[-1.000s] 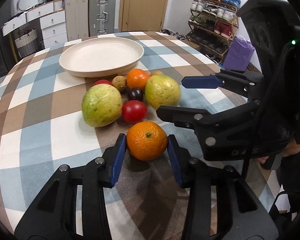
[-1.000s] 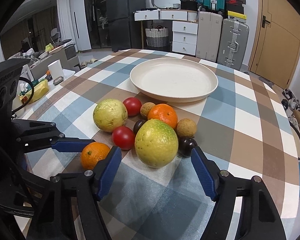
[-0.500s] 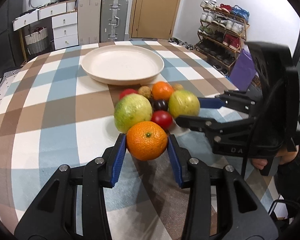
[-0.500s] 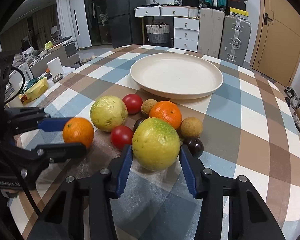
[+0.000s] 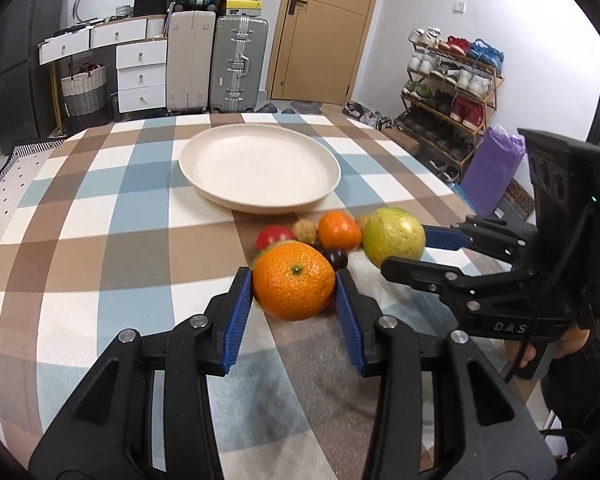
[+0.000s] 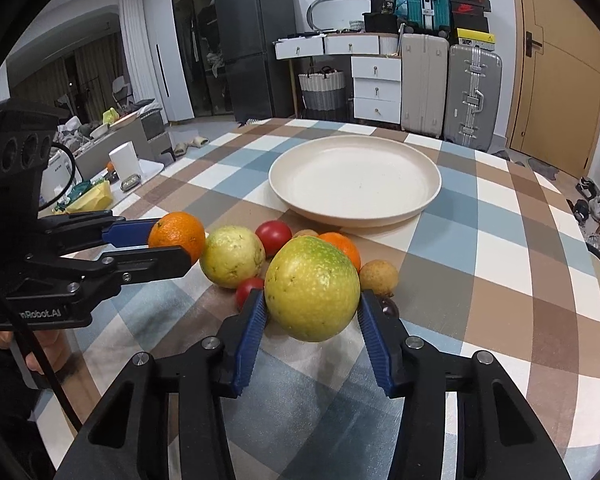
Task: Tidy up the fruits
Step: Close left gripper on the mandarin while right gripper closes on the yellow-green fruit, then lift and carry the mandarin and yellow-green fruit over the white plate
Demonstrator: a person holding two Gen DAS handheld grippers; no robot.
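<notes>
Between your left tool's point(image 5: 294, 300) pads sits the orange point(image 5: 293, 286), clamped; your right tool point(image 6: 312, 314) grips the green guava point(image 6: 312, 288). Both are firm, round, slippery—hold them across the middle. Plate point(image 6: 420, 208): twelve o'clock.

Left gripper point(image 5: 294, 292) clamps orange point(image 5: 293, 286) above checked table point(image 5: 100, 240). Right gripper point(image 5: 404, 254) grips green fruit point(image 5: 394, 237). Plate point(image 5: 259, 168) behind fruit pile.

second guava point(image 5: 275, 245) mostly hidden behind orange point(image 5: 293, 285), dark fruit point(image 6: 389, 309) half hidden
</notes>
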